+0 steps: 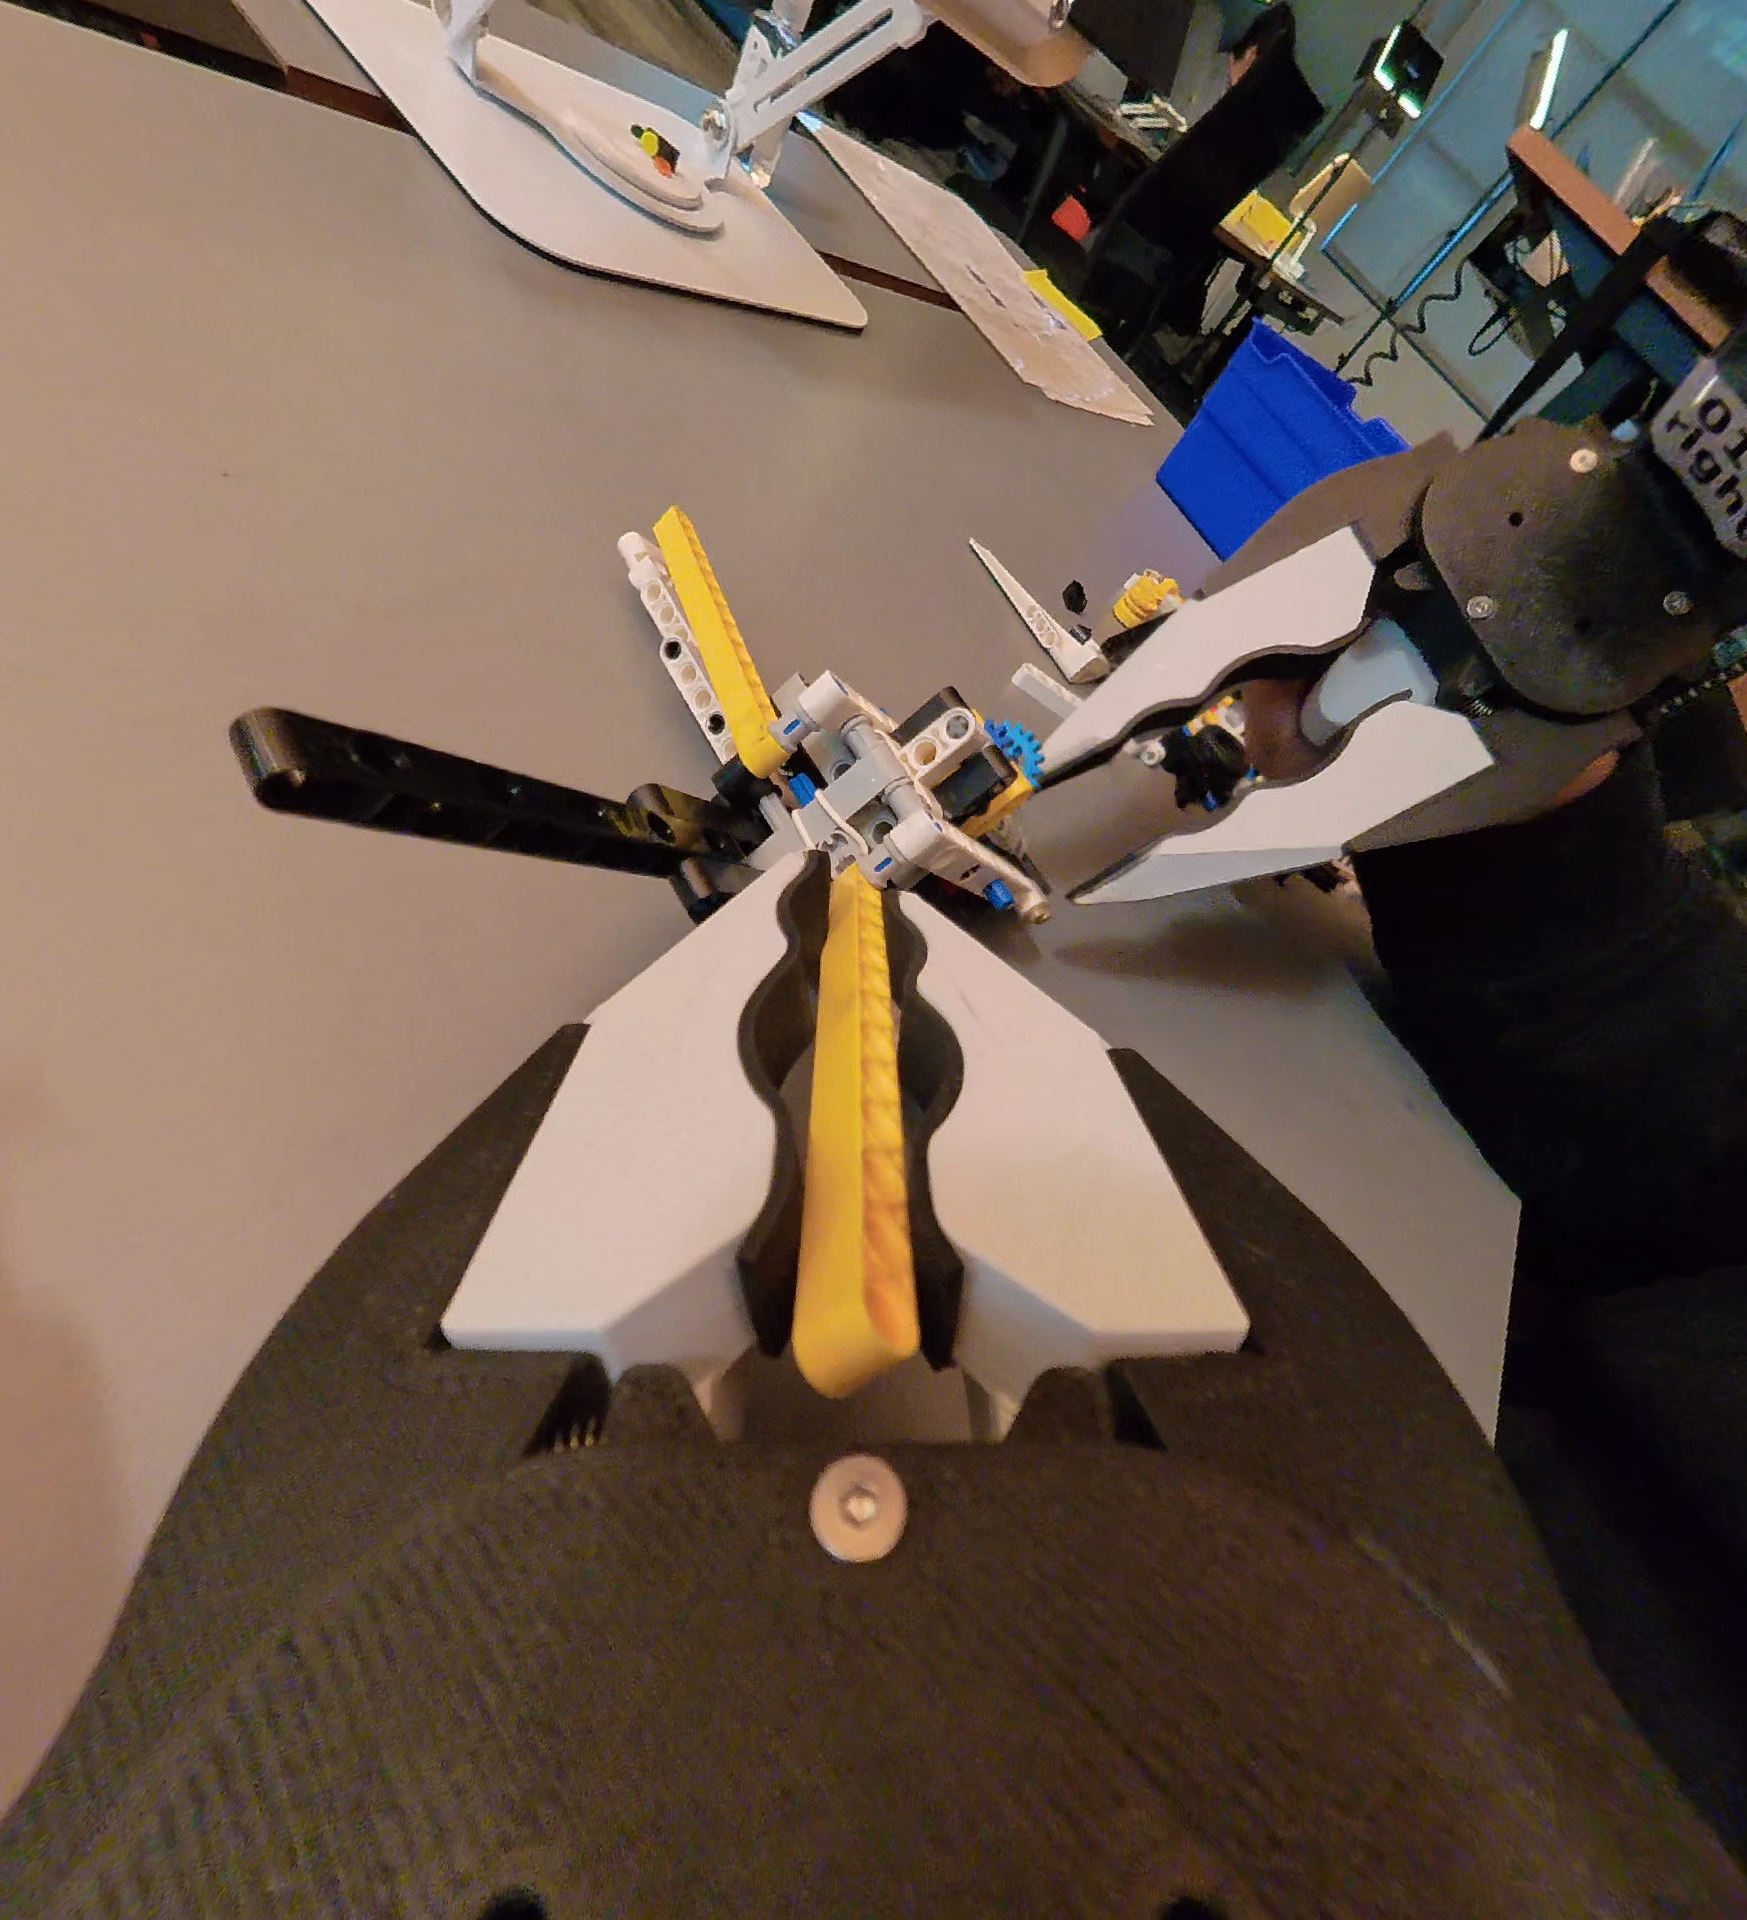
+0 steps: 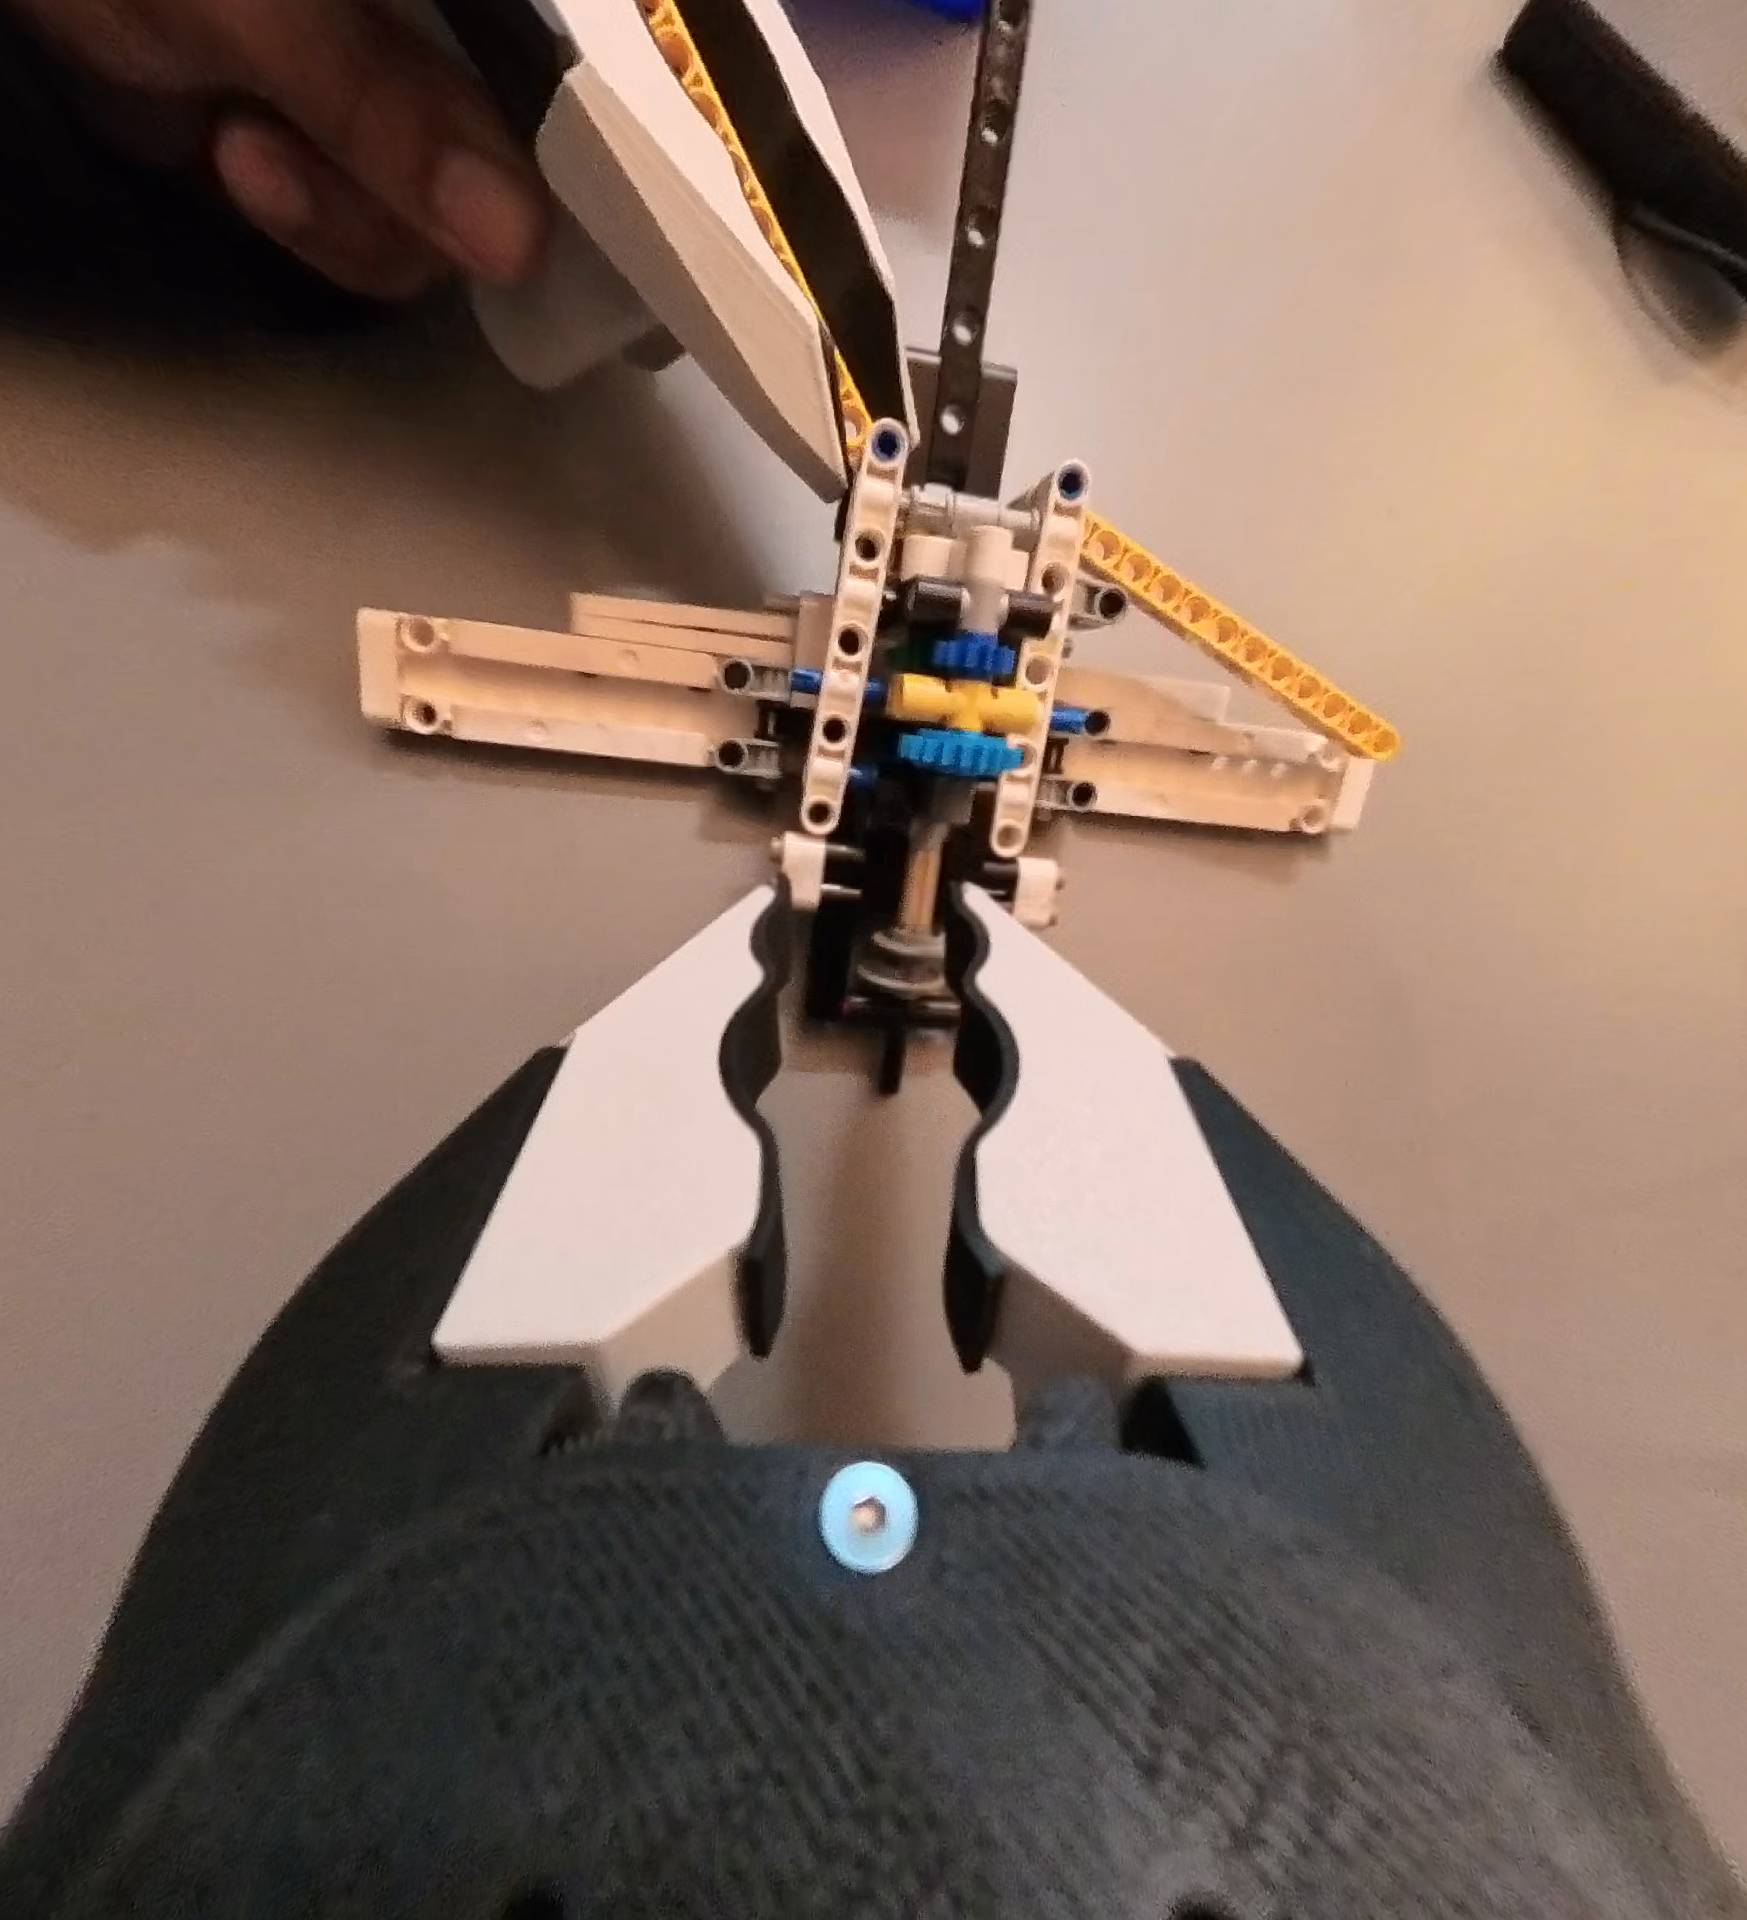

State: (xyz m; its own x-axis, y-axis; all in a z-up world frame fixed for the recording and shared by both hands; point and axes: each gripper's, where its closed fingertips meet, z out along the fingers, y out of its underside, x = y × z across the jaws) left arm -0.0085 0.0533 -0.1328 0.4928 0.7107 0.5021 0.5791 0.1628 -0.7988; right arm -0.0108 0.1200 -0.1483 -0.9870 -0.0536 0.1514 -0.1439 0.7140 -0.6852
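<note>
Clamping a yellow beam (image 1: 853,1132), left jaws; right jaws apart around model (image 2: 910,727).

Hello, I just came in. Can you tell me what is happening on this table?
A person holds a claw in each hand over a grey table. The left claw is shut on a yellow beam of a toy-brick model with white wings and blue gears. The right claw is open, its fingers either side of the model's black rear end. Loose pieces and a blue bin lie beyond.
</note>
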